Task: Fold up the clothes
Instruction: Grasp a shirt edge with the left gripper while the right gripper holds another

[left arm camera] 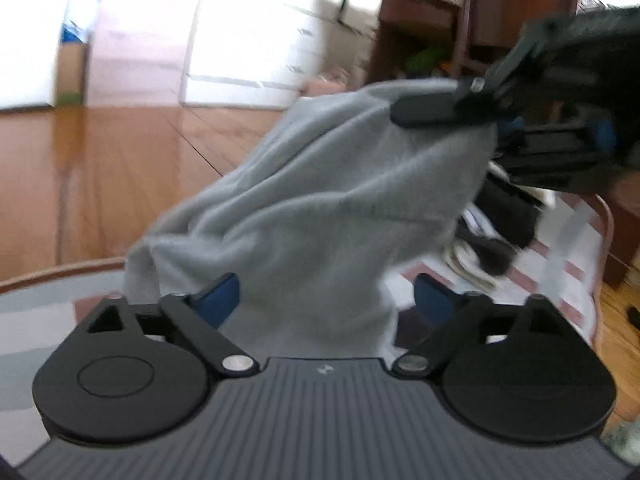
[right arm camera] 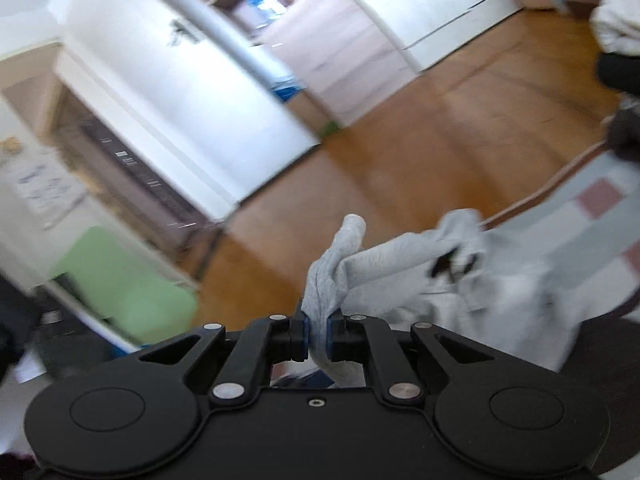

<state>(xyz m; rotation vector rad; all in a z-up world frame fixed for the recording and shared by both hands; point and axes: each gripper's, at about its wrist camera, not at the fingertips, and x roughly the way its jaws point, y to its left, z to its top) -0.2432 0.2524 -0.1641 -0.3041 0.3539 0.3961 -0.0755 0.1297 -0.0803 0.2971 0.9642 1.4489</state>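
Between the two tools, above the checked rug (left arm camera: 568,240): grey garment (left arm camera: 320,200), soft knit, light, limp — draping in loose folds, nothing stiff to push against. Pinched at its upper far-right corner by right gripper (right arm camera: 318,334), pads pressed together on a bunched edge of cloth, a tuft sticking up past the fingertips. Left gripper (left arm camera: 326,298) spread wide, blue pads either side of the low hanging end, not pressing it. Long axis running diagonally, from the held high corner at far right down to the near left, lower end trailing toward the rug's edge. Likely to slide and sag under its own weight; best taken at a hem or corner — probably the free low corner, for stretching flat. Wooden floor (left arm camera: 100,160) beyond; blurred throughout.
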